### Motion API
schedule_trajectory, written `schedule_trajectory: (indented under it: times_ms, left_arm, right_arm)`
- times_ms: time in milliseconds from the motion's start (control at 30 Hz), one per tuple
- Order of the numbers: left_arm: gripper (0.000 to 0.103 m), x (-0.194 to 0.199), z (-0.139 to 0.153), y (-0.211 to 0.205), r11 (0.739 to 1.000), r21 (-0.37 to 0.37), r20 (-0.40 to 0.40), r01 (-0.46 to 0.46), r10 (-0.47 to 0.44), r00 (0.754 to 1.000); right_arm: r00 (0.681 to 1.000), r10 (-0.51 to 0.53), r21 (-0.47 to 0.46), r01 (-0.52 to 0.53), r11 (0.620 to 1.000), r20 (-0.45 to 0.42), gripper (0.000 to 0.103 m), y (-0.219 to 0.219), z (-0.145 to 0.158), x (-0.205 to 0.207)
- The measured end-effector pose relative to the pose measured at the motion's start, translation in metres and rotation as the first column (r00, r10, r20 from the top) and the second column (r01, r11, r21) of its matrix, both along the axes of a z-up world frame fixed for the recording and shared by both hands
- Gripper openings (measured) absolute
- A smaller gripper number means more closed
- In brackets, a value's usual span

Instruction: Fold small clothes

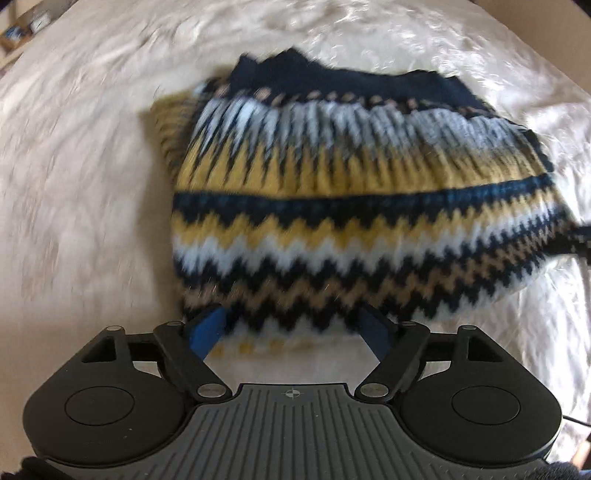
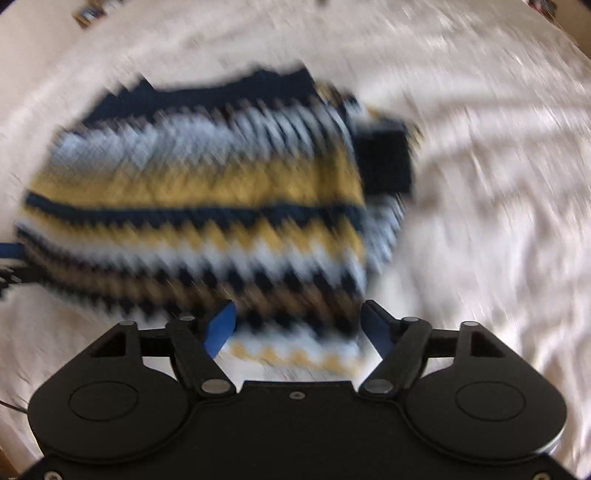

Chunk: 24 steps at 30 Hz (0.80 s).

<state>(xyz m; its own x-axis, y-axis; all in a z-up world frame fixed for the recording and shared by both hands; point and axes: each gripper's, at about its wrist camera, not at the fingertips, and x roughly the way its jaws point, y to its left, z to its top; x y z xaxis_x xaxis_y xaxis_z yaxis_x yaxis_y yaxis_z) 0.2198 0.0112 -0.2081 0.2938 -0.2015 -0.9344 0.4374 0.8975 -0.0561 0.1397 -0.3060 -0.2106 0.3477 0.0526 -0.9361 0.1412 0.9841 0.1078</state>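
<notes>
Surface: a bed under a pale cream sheet (image 1: 92, 206), creased all over, its wrinkles catching light along the far side.
Garment: a knitted sweater (image 1: 332, 206), folded into a compact bundle, lying flat on the sheet; zigzag bands of navy, mustard, white and tan, with a plain navy band along the far edge.
Garment, right wrist view: a navy cuff or sleeve end (image 2: 384, 162) sticks out from the bundle's right side.
Left gripper (image 1: 297, 325): jaws apart, blue fingers (image 1: 212, 326) straddling the near edge of the sweater, nothing pinched between them.
Right gripper (image 2: 299, 321): jaws apart, likewise at the near edge of the sweater, not clamped on it; its blue fingers (image 2: 221, 325) show on either side of the knit.
Room: at the far upper left, beyond the bed, a small box or shelf with bluish items (image 1: 22, 33), too blurred to identify.
Picture quality: both views smeared, the right wrist view more heavily.
</notes>
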Motion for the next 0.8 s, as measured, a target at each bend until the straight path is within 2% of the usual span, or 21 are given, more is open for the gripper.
schedule_trajectory:
  times_ms: [67, 200, 300, 367, 467, 667, 800]
  left_arm:
    - [0.079, -0.003, -0.002, 0.008, 0.999, -0.017, -0.007, -0.031, 0.031, 1.0]
    - [0.081, -0.009, -0.007, 0.015, 0.999, -0.035, -0.013, -0.042, 0.042, 0.999]
    - [0.09, -0.013, -0.018, 0.016, 0.997, -0.055, -0.058, -0.06, 0.056, 0.997]
    - [0.097, -0.015, -0.023, 0.016, 0.996, -0.066, -0.061, -0.055, 0.051, 0.997]
    - [0.102, -0.017, -0.027, 0.015, 0.997, -0.07, -0.057, -0.034, 0.03, 0.998]
    - [0.102, -0.014, -0.031, 0.021, 0.992, -0.086, -0.063, -0.089, 0.084, 0.995]
    - [0.102, -0.016, -0.031, 0.017, 0.996, -0.046, -0.058, -0.08, 0.077, 0.995]
  right_arm:
    - [0.997, -0.072, 0.031, 0.073, 0.997, -0.035, 0.087, -0.011, -0.009, -0.011]
    - [0.985, -0.168, 0.076, 0.171, 0.982, -0.043, 0.088, -0.024, -0.008, -0.026]
    - [0.974, -0.225, 0.124, 0.227, 0.966, -0.032, 0.092, -0.027, -0.004, -0.036]
    - [0.964, -0.264, 0.15, 0.266, 0.952, -0.03, 0.094, -0.024, -0.003, -0.044]
    - [0.949, -0.312, 0.176, 0.315, 0.933, -0.041, 0.097, -0.017, -0.004, -0.06]
    - [0.926, -0.371, 0.211, 0.376, 0.902, -0.062, 0.102, -0.003, -0.003, -0.086]
    - [0.92, -0.388, 0.239, 0.391, 0.889, -0.059, 0.102, -0.002, 0.0, -0.101]
